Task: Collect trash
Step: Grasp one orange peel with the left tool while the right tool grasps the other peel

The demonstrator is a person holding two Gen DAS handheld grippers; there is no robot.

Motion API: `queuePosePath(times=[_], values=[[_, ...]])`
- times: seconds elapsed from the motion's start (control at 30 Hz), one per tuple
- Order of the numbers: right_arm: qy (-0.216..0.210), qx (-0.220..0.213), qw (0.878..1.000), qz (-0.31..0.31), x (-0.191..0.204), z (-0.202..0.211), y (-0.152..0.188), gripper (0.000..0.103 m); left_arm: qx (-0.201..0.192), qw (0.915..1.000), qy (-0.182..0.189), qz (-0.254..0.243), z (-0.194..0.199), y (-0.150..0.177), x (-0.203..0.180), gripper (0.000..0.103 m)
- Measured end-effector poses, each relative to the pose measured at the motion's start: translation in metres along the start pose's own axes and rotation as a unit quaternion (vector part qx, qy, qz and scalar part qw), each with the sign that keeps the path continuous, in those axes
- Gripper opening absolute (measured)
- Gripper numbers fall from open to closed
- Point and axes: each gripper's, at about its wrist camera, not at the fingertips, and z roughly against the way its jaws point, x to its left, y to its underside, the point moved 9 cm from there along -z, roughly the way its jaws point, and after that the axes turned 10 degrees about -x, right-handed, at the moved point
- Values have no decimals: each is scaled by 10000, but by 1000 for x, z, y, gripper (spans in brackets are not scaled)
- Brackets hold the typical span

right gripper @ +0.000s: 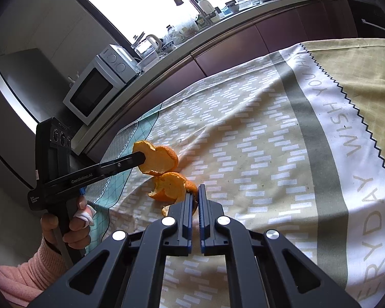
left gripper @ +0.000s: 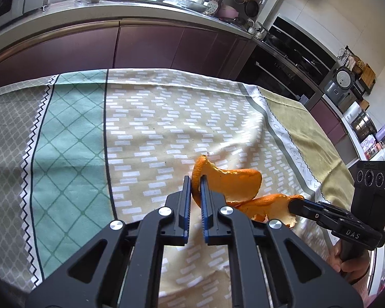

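Two pieces of orange peel are on a patterned tablecloth. My left gripper is shut on the edge of the larger curved peel, which stands up off the cloth. The right wrist view shows this gripper coming in from the left, clamped on that peel. My right gripper is shut on the rim of the second peel, with orange showing between its pads. Seen from the left wrist, the right gripper pinches that lower peel from the right.
Purple cabinets under a cluttered counter run beyond the table's far edge. A microwave and kettle stand on the counter. An oven is at the right. A hand in a pink sleeve holds the left tool.
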Motion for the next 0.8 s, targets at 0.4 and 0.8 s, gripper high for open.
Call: queuePosePath(times=[0.4,0.8], values=[[-224,-181,9995,87,25,21,-2,3,-442,9981,-400,128,70,4,37,7],[-580,-261,9974,325,69,20,-5,3,-648,9947,-773,212,126,25,68,7]])
